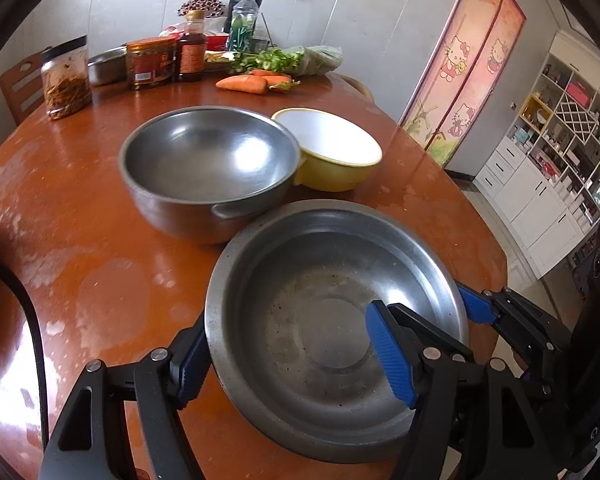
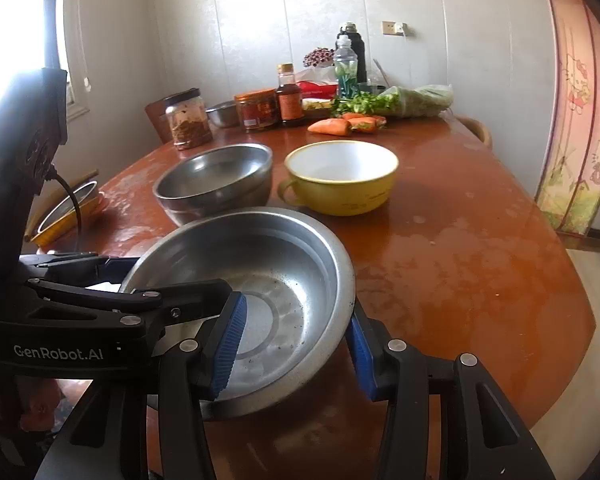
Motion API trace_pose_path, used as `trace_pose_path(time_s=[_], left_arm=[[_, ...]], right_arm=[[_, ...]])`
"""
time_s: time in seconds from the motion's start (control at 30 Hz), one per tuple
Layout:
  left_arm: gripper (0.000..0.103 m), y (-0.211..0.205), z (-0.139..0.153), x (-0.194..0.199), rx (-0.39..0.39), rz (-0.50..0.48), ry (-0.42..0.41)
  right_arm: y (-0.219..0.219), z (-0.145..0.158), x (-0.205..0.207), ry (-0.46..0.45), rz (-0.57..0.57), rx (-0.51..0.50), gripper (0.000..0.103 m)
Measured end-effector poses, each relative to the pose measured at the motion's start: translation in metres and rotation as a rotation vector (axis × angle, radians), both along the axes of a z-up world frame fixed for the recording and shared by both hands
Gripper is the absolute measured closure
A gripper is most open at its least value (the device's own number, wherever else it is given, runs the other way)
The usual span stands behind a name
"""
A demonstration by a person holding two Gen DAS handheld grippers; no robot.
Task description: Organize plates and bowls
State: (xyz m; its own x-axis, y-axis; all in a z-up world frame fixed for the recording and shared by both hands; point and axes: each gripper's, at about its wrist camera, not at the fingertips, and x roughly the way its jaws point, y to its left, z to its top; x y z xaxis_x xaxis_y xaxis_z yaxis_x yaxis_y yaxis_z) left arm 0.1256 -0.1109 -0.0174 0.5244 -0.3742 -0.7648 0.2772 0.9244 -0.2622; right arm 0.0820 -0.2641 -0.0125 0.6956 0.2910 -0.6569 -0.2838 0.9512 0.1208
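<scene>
A wide steel basin (image 1: 332, 280) (image 2: 268, 264) sits at the near edge of the brown table (image 1: 100, 272), tilted a little in the right wrist view. My left gripper (image 1: 290, 360) straddles its left rim: one pad lies against the outside, while the other hangs inside, clear of the wall. My right gripper (image 2: 294, 346) is shut on the opposite rim, one pad inside and one outside; its outer pad (image 1: 476, 304) shows at the basin's right. Behind stand stacked steel bowls (image 1: 208, 160) (image 2: 216, 180) and a yellow handled bowl (image 1: 332, 152) (image 2: 340, 176).
Jars, bottles, a small steel bowl, carrots (image 1: 244, 82) and bagged greens crowd the table's far end. A strainer on a yellow plate with chopsticks (image 2: 68, 208) lies at the left. A chair back (image 1: 20, 88) stands behind the table, shelves and a curtained door to the right.
</scene>
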Motion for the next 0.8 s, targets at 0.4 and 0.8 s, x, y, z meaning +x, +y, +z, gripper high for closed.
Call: trace_pose_path(time_s=[0.4,0.8], left_arm=[[0.031,0.051,0.022,-0.029,0.021,0.088,-0.043],[0.031,0.11,0.045,-0.055,0.008,0.185,-0.116]], right_arm=[[0.046,0.015,-0.012,-0.019,0.098,0.011,0.052],[0.107,0.035,-0.014,-0.045,0.194,0.021,0.052]])
